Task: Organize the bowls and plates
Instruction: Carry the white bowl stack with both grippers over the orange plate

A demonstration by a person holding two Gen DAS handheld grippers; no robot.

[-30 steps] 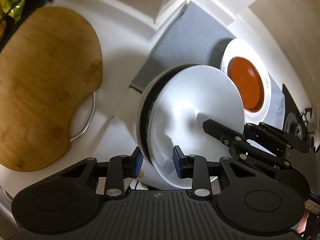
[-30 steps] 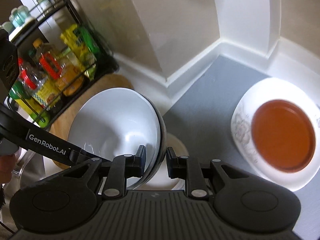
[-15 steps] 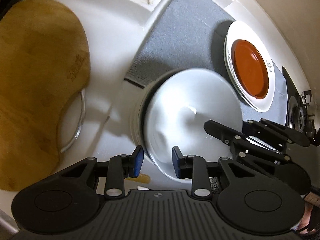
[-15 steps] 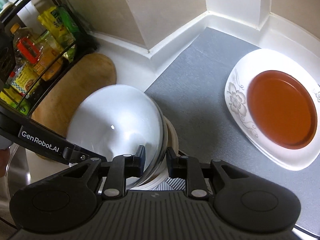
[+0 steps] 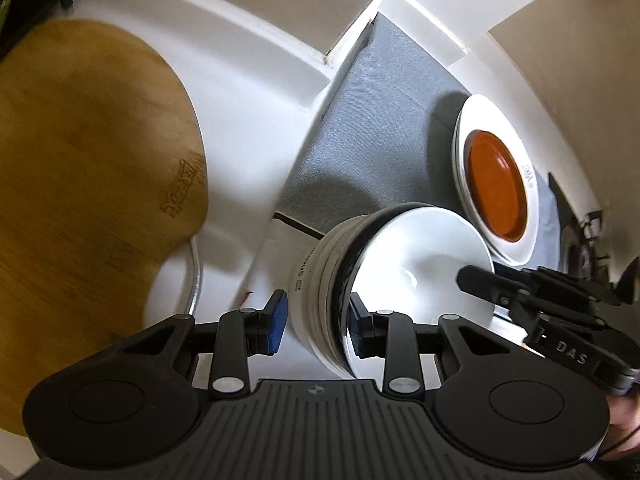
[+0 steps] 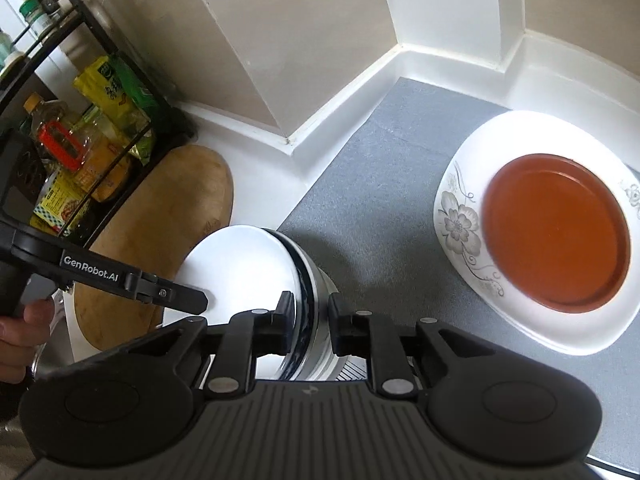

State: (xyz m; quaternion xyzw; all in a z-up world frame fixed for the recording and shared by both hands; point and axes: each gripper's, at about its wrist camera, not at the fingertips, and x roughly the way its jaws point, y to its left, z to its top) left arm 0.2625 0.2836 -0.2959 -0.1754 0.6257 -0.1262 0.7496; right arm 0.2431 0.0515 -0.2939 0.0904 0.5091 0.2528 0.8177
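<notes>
A stack of nested white bowls (image 5: 404, 276), one with a dark rim, stands on the white counter at the edge of the grey mat (image 5: 372, 128). My left gripper (image 5: 316, 322) is open and straddles the stack's near wall. My right gripper (image 6: 310, 320) is open and straddles the stack's (image 6: 256, 268) rim from the other side. An orange plate (image 6: 556, 232) lies on a white floral plate (image 6: 460, 220) on the mat, to the right of the bowls.
A wooden cutting board (image 5: 84, 184) lies over a metal-rimmed sink to the left. A black rack (image 6: 76, 136) with bottles and packets stands at the far left. White walls and a corner ledge close the back. A stove edge (image 5: 588, 224) shows at the right.
Both grippers have lowered the bowl stack from a tilted, lifted pose down onto the counter, and the left jaws have opened wider around the stack.
</notes>
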